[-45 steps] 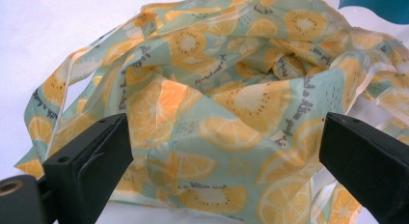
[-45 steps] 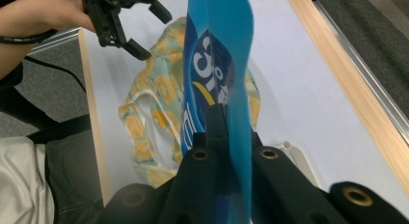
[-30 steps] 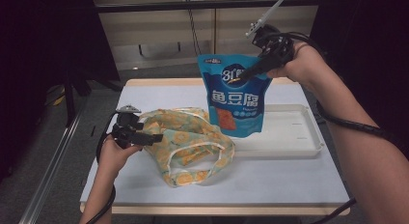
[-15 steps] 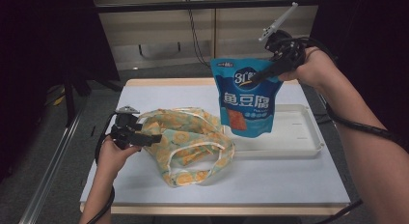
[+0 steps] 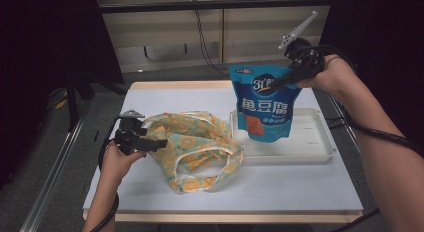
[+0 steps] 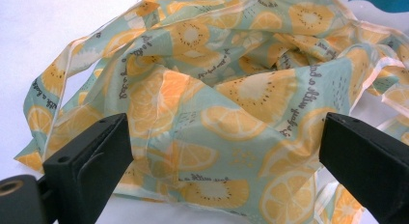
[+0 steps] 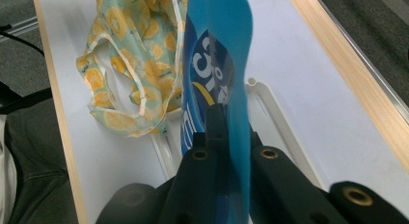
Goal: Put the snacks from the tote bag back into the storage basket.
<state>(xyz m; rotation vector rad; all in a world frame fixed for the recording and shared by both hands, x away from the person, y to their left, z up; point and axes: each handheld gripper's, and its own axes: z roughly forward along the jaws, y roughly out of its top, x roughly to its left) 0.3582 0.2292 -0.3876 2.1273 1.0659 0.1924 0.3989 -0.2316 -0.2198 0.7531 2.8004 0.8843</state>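
Observation:
A blue snack pouch [image 5: 265,109] hangs upright over the white tray [image 5: 315,153], its lower edge just inside the tray. My right gripper [image 5: 281,84] is shut on the pouch's top edge; in the right gripper view the pouch [image 7: 217,40] is pinched between the black jaws of that gripper [image 7: 224,122]. A cloth bag [image 5: 200,142] printed with orange slices lies crumpled on the table left of the tray. My left gripper [image 5: 160,143] sits at the bag's left edge. In the left gripper view its jaws [image 6: 224,132] stand wide open with the bag's cloth [image 6: 217,89] between them.
The white table [image 5: 300,187] has a wooden back edge [image 5: 175,85]. The tray's rim [image 7: 270,113] lies right beside the bag [image 7: 130,55]. Cables trail from both grippers. Dark floor and a metal rail run along the table's left side.
My right hand has carried the blue pouch to the right and a little down, from beside the bag to over the tray. The left gripper and the bag have stayed put.

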